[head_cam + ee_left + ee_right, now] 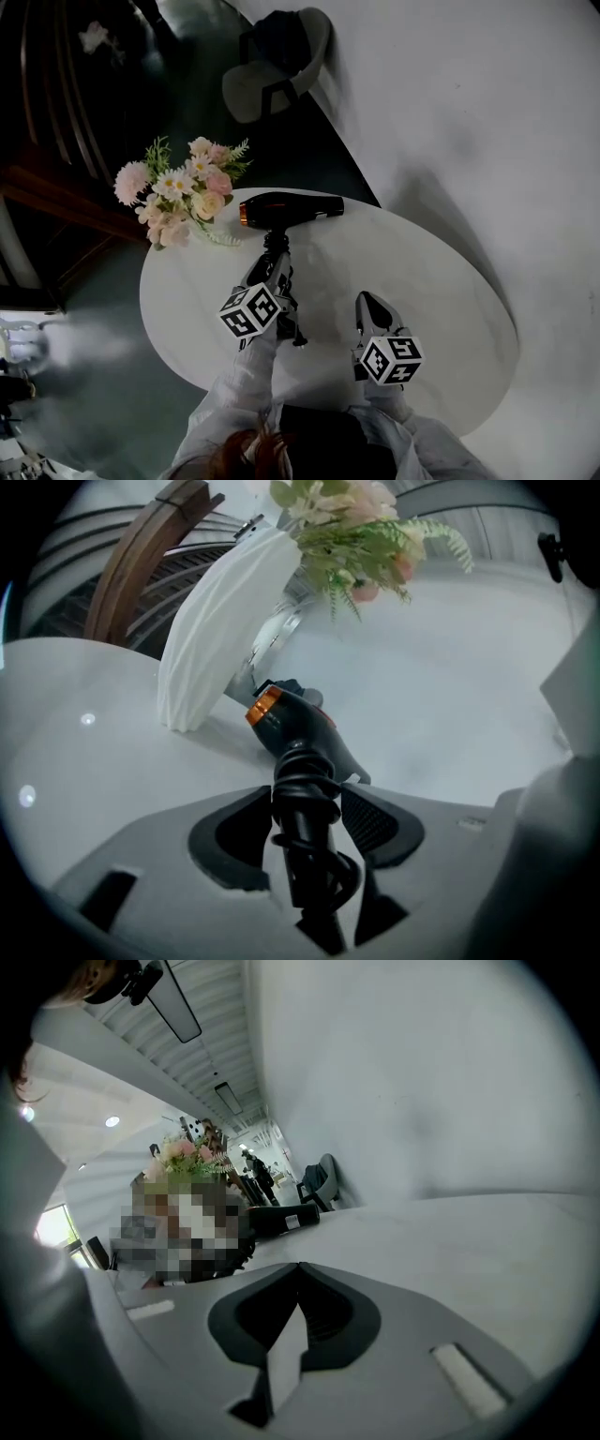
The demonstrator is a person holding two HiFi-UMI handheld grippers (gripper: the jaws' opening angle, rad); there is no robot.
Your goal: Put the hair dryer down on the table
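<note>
While my left gripper (pixel 275 261) pinches the hair dryer (pixel 286 208) by its handle, my right gripper (pixel 367 300) hangs low over the near part of the round white table (pixel 441 309), its jaws pressed together with nothing between them. In the left gripper view the handle runs straight up between my two dark pads, and both pads bear on it. The black cord (pixel 314 855) is wound round the handle in glossy loops (one loop bulges out toward the right pad).

Beyond my jaws the handle meets the barrel, which lies crosswise at the far edge of the table. The dryer is glossy black all over except for an orange ring (pixel 263 706) round the barrel's left end. From the right gripper view a small pale label shows on the barrel's side. The barrel sits low over the tabletop. Whether it rests on the surface or is just above it, I cannot tell.

Just left of the ring end stands a white ribbed vase (pixel 211 630), close beside the dryer, holding a bunch of pink, cream and white flowers (pixel 183 192) with green sprigs. Farther off, past the table, a pale chair (pixel 272 66) stands on the dark floor.
</note>
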